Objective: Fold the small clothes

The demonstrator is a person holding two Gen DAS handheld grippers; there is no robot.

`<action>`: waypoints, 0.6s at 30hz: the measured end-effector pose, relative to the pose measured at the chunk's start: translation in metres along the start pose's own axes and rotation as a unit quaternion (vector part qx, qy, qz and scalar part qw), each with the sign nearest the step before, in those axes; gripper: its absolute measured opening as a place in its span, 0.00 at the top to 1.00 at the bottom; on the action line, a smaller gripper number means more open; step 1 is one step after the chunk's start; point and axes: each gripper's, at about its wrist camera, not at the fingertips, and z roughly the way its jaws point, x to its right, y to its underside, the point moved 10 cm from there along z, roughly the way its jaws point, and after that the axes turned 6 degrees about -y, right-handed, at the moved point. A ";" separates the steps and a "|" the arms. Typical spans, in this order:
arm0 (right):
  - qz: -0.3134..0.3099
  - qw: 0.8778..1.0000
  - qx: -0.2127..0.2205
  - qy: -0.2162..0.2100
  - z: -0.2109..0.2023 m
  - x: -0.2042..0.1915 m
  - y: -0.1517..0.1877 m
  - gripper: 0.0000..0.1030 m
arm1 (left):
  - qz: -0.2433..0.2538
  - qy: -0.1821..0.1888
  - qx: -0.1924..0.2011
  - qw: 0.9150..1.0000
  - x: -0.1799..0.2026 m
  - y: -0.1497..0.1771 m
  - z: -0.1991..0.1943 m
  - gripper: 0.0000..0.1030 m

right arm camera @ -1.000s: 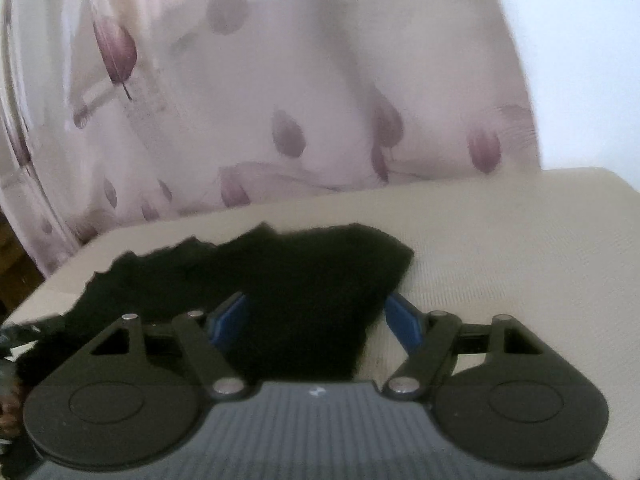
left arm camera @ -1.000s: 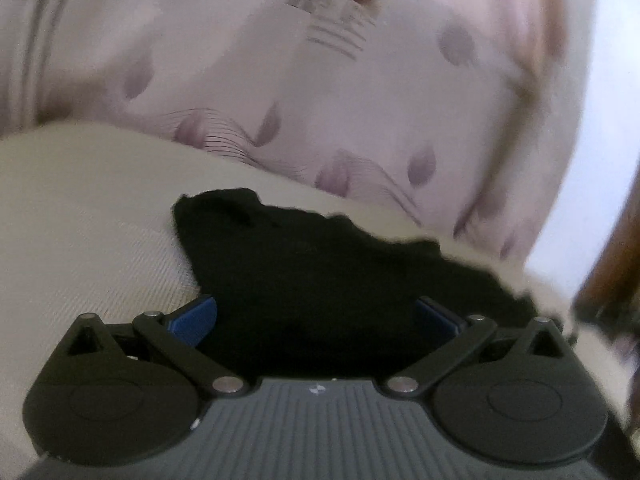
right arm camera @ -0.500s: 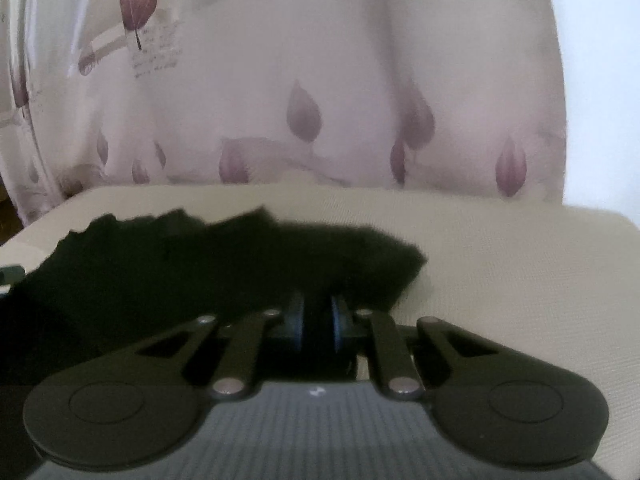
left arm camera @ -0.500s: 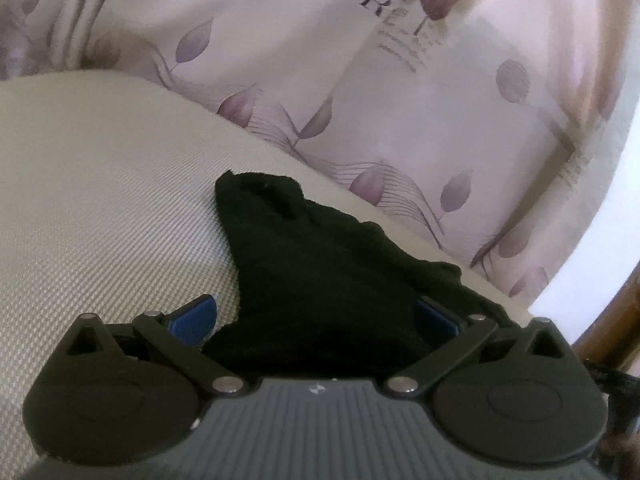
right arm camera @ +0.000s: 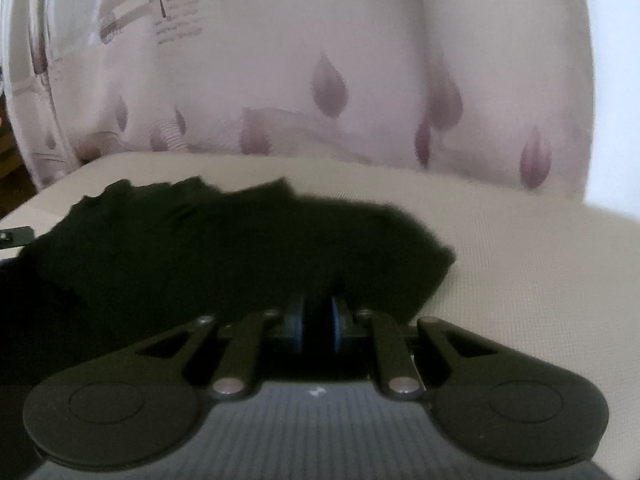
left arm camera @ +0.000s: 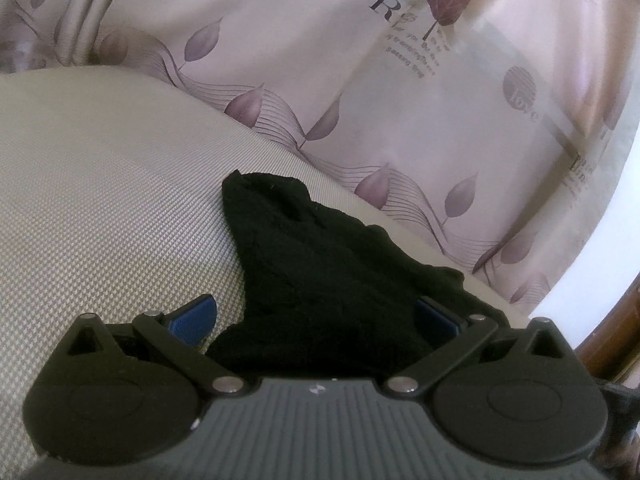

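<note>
Blue pads point(left arm camera: 192, 319) tip our left gripper point(left arm camera: 314, 316), and they stand wide apart, with the black garment point(left arm camera: 320, 280) lying in the gap between them. The left pad sits clear over the beige woven surface point(left arm camera: 100, 200), just beside the cloth's edge; the right pad is half buried in dark fabric, so we cannot tell whether it touches the cloth or only sits behind it. The garment's near edge runs under the gripper body and is cut off from us there. From that edge the cloth rises to a rumpled peak farther out, then trails to the right toward the surface's rim, where it is lost behind the gripper's linkage.

Our right gripper point(right arm camera: 318, 322) has its 2 pads drawn close together, with a fold of the same black garment point(right arm camera: 240, 248) pinched in the narrow slot between them. The pads show only as thin blue rims; the cloth at the pinch is too dark to make out any seam or hem. This view is blurred. From the gripper the garment spreads left, low and flat over the beige surface point(right arm camera: 520, 280), and its far left end merges into a black shape at the frame's edge that we cannot identify. Its right end stops in a rounded lump just past the gripper.

Behind the surface in both views hangs a pale curtain point(left arm camera: 400, 100) printed with mauve leaves and some lettering, partly legible in the left view.
</note>
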 end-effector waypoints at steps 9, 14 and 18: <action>0.040 0.996 0.079 0.020 -0.009 0.015 -0.046 0.91 | 0.001 -0.003 0.003 1.000 -0.001 0.000 0.000 0.00; 0.119 0.993 -0.010 0.020 0.037 0.041 -0.008 0.91 | 0.002 -0.008 0.006 1.000 -0.003 -0.001 -0.001 0.00; 0.153 0.988 0.000 0.010 0.031 0.049 -0.006 0.82 | 0.000 -0.019 0.008 1.000 -0.005 -0.002 -0.001 0.00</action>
